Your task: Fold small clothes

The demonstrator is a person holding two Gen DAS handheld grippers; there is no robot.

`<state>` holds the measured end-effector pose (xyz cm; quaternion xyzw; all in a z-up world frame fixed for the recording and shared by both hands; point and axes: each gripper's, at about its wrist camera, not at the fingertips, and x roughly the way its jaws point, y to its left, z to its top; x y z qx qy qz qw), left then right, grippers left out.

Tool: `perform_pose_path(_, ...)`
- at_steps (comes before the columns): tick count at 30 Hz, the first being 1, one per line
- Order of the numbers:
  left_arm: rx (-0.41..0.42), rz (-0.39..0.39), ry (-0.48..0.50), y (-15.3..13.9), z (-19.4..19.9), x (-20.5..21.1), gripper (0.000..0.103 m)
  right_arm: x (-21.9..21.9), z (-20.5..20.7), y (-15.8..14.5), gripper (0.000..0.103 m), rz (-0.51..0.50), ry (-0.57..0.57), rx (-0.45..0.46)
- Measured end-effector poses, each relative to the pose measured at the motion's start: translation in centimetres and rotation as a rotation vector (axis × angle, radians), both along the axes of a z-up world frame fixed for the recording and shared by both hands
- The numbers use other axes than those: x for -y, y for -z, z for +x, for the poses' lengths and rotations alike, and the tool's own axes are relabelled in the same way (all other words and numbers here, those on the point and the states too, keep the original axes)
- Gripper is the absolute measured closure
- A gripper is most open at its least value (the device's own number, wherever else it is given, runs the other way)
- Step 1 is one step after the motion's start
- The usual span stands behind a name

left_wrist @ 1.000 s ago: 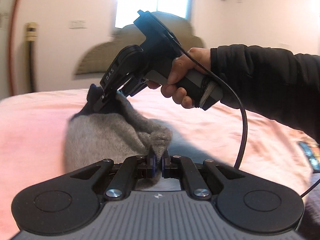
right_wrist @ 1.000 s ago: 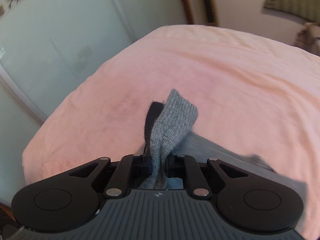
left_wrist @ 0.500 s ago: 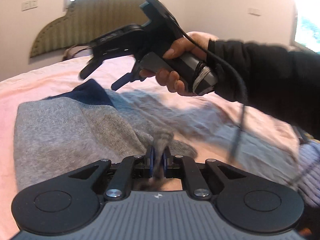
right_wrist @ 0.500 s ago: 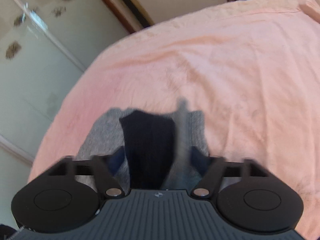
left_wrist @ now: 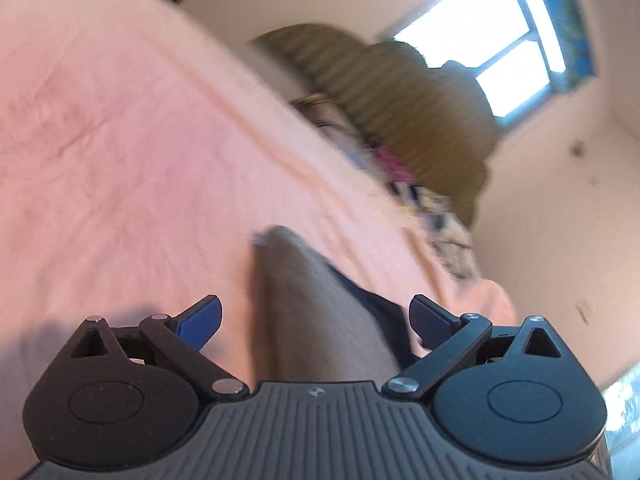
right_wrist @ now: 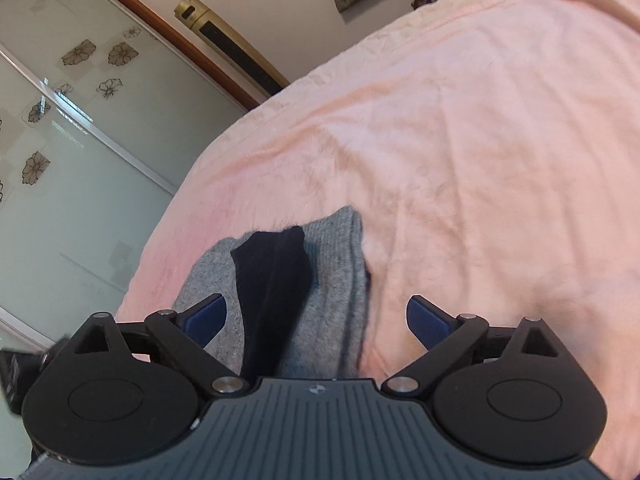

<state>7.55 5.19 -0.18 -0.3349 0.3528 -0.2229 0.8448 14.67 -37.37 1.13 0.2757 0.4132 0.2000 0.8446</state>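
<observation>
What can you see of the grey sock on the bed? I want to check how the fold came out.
The grey sock looks like a soft ribbed knit with a dark navy part lying on top along its middle. It lies folded and flat on the pink bedsheet, released: the right gripper has just been opening and its pads stand clear on either side, not pressing on it. In the blurred left wrist view it shows between the open left gripper pads, also untouched. Its near end is hidden.
</observation>
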Motion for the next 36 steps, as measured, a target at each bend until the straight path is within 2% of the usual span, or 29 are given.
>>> perform_pose_path(4, -0.114, 0.034, 0.091, 2.9, 5.8, 3.2, 0.003, -1.9, 1.8, 0.1, 0.006, 0.003, -0.026, -0.01)
perform_pose_path(7, -0.089, 0.034, 0.139, 3.4, 7.1, 5.4, 0.003, -3.7, 2.5, 0.4, 0.006, -0.048, -0.067, -0.013)
perform_pose_path(8, -0.09, 0.02, 0.177, 3.2, 7.3, 6.1, 0.019, -4.1, 2.5, 0.4, 0.009, -0.074, -0.075, -0.001)
perform_pose_path(9, -0.1, 0.015, 0.217, 3.1, 6.9, 6.9, 0.072, -4.3, 2.5, 0.3, 0.011, -0.09, -0.076, 0.003)
perform_pose_path(10, -0.119, 0.055, 0.247, 3.1, 7.1, 8.0, 0.083, -4.2, 2.5, 0.3, 0.026, -0.093, -0.079, 0.003)
perform_pose_path(11, -0.105, 0.107, 0.25, 2.9, 6.8, 8.7, 0.083, -4.0, 2.6, 0.5, 0.068, -0.067, -0.084, -0.027)
perform_pose_path(13, -0.043, 0.159, 0.245, 1.9, 5.8, 8.9, 0.085, -3.7, 2.2, 0.6, 0.07, -0.032, -0.077, -0.019)
perform_pose_path(15, -0.024, 0.158, 0.23, 0.8, 5.6, 8.1, 0.086, -4.3, 1.9, 0.1, 0.07, -0.042, -0.084, 0.0)
perform_pose_path(18, -0.011, 0.144, 0.237, -0.6, 6.1, 6.1, 0.087, -5.4, 2.1, -1.4, 0.071, -0.004, -0.096, 0.036)
perform_pose_path(20, 0.003, 0.169, 0.214, -1.5, 6.3, 4.1, 0.088, -6.9, 2.7, -2.2, 0.071, 0.026, -0.121, 0.054)
perform_pose_path(24, -0.017, 0.221, 0.14, -2.2, 8.0, -0.3, 0.089, -10.8, 5.2, -2.7, 0.071, 0.067, -0.154, 0.076)
perform_pose_path(28, -0.029, 0.275, 0.118, -1.4, 9.8, -1.9, 0.09, -12.5, 8.6, -2.0, 0.072, 0.115, -0.124, 0.069)
perform_pose_path(30, -0.038, 0.223, 0.087, -0.9, 9.1, -3.0, 0.09, -12.0, 10.1, -0.8, 0.065, 0.078, -0.066, 0.016)
perform_pose_path(32, -0.018, 0.183, 0.069, -0.9, 7.4, -3.8, 0.086, -11.0, 9.8, -0.4, 0.032, 0.031, -0.038, -0.032)
perform_pose_path(34, -0.003, 0.153, 0.052, -0.8, 4.8, -4.6, 0.078, -9.6, 7.7, -0.9, 0.025, 0.026, -0.052, -0.001)
perform_pose_path(35, -0.013, 0.125, 0.061, -0.5, 3.4, -4.6, 0.072, -8.9, 6.4, -1.2, 0.023, 0.024, -0.065, 0.003)
perform_pose_path(36, -0.029, 0.085, 0.089, 0.0, 2.0, -4.4, 0.069, -8.2, 5.1, -1.3, 0.023, 0.019, -0.073, 0.0)
